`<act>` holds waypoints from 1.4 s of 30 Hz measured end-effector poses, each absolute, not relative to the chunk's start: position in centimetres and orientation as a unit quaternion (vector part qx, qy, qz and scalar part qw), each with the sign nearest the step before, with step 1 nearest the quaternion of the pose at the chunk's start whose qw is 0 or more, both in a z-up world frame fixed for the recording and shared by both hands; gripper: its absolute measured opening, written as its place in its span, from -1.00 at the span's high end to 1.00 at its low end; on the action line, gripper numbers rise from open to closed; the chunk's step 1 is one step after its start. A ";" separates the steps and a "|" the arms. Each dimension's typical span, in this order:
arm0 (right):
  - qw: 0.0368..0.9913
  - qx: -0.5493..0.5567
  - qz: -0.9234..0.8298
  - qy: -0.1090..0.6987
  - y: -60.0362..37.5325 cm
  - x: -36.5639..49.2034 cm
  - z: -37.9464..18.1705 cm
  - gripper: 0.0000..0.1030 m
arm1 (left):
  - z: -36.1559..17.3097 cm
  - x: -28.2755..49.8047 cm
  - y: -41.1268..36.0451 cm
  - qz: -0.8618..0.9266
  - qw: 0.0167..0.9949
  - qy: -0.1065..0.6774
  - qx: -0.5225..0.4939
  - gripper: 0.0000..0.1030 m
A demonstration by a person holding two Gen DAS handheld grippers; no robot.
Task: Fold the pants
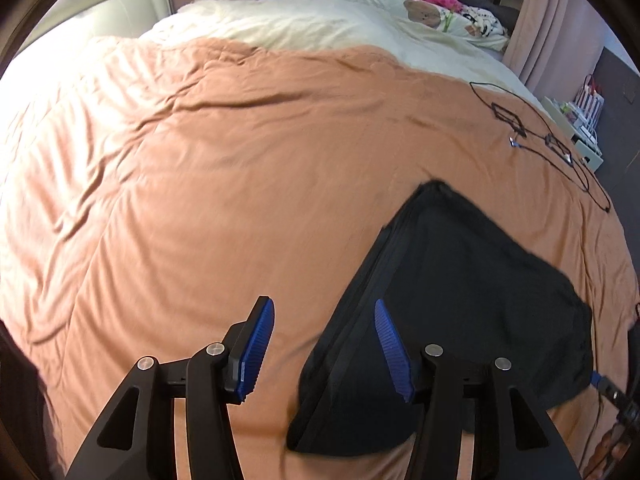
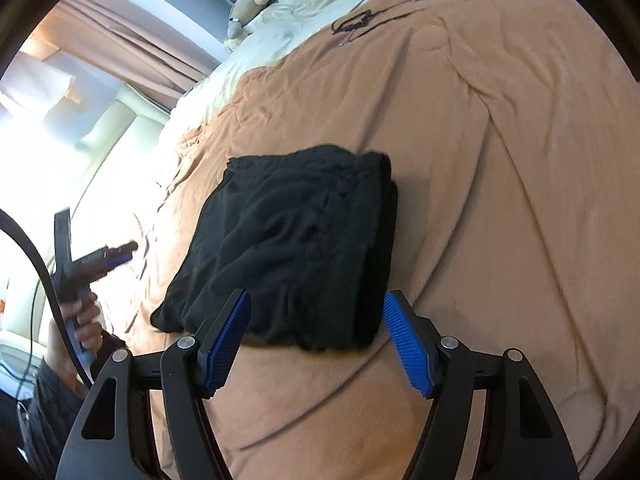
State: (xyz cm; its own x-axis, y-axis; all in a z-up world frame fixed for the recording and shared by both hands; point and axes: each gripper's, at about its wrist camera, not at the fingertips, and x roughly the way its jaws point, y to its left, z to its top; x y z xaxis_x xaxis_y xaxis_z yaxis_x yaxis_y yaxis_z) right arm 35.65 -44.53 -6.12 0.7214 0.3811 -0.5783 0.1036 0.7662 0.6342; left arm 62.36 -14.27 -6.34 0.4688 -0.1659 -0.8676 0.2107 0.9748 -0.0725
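**Folding nearly done: black pants sit in a compact bundle on the bed**

Lying at the centre of the right wrist frame, the pants (image 2: 296,248) form a thick, squarish stack on the orange bedspread (image 2: 500,160), with a looser flap trailing off at the lower left. At the far left of that frame the left gripper (image 2: 114,254) hangs in the air above the bedspread, well clear of the cloth, with a hand (image 2: 86,318) around its grip; in its own view its jaws stand partly open with nothing between them, the pants filling the lower right. In the lower middle, the right gripper (image 2: 316,340) hovers just short of the bundle's near edge, its jaws wide apart and empty. At the upper right, thin black cords (image 2: 400,8) lie on the bedspread, well apart from the pants.

My judgement: the fabric looks soft, light and floppy, so it will sag and slide rather than hold shape. Any further hold is best taken at the thick folded edge on the right side, pinching all layers together, not the loose lower-left flap.
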 end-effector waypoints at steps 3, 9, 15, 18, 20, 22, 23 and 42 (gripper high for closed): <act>0.859 0.347 0.081 0.366 -44.6 35.0 -6.7 -0.32 | -6.8 60.4 -13.0 -0.120 0.851 0.511 0.018 -0.07; 0.846 0.373 0.093 0.370 -44.6 34.6 -7.7 -0.32 | -8.2 57.0 -10.8 -0.146 0.841 0.520 -0.001 -0.07; 0.836 0.395 0.107 0.365 -44.7 35.2 -8.3 -0.32 | -10.2 55.2 -9.4 -0.165 0.833 0.528 -0.016 -0.07; 0.825 0.423 0.124 0.353 -45.1 35.4 -9.0 -0.32 | -11.0 55.2 -8.9 -0.178 0.830 0.527 -0.035 -0.07; 0.819 0.432 0.127 0.355 -45.3 35.7 -9.6 -0.32 | -11.5 55.5 -8.9 -0.181 0.827 0.530 -0.044 -0.07; 0.819 0.430 0.116 0.363 -45.6 36.1 -10.4 -0.32 | -12.4 55.8 -8.8 -0.185 0.822 0.535 -0.054 -0.07; 0.819 0.429 0.111 0.364 -45.7 36.1 -10.6 -0.32 | -12.8 56.0 -8.9 -0.187 0.820 0.538 -0.057 -0.07; 0.842 0.405 0.087 0.345 -46.3 37.5 -10.6 -0.29 | -16.7 60.2 -11.7 -0.190 0.824 0.533 -0.030 -0.07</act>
